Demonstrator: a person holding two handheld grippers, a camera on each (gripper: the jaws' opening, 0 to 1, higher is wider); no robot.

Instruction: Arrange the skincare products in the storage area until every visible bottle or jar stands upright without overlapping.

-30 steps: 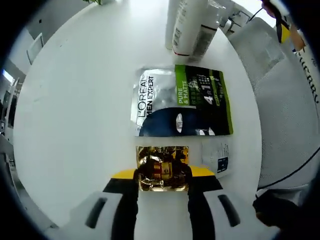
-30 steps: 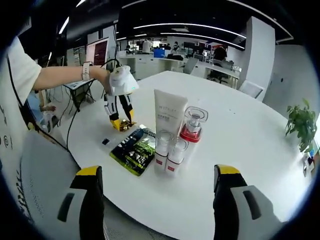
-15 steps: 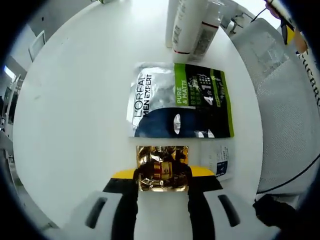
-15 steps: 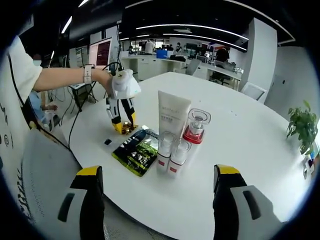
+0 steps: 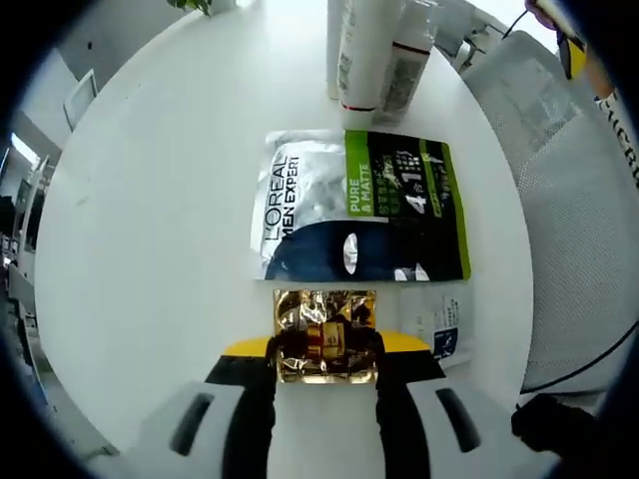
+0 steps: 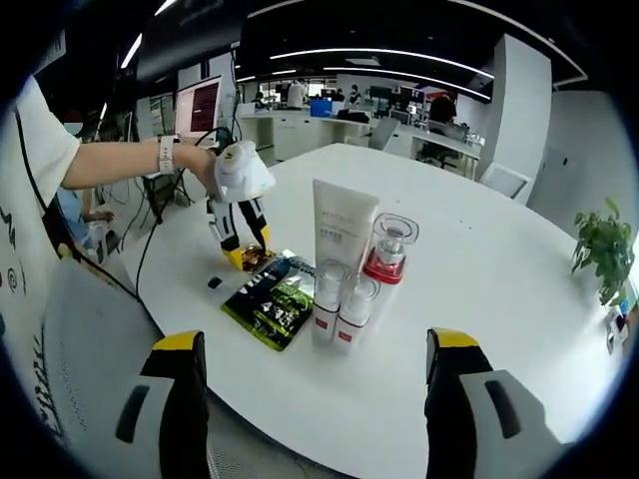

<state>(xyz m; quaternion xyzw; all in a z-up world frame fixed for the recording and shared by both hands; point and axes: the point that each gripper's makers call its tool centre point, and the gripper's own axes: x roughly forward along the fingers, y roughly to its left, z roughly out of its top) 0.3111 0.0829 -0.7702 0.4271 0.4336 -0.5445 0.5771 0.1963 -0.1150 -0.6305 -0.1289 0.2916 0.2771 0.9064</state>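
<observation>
Here the gold sachet [image 5: 325,335] sits clamped between the left hand-held gripper [image 5: 325,371].

We see a crinkled, shiny gold foil sachet [image 5: 325,335], a glossy silver-and-green foil face-mask pouch [image 5: 361,205], and a smooth matt white round worktop [image 5: 150,210]; the clear red-based bottle [image 6: 385,249] looks glassy.

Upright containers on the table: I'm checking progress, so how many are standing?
4: the white tube, the red-based clear bottle beside it, and two small red-banded bottles in front. Others may be hidden behind.
</observation>
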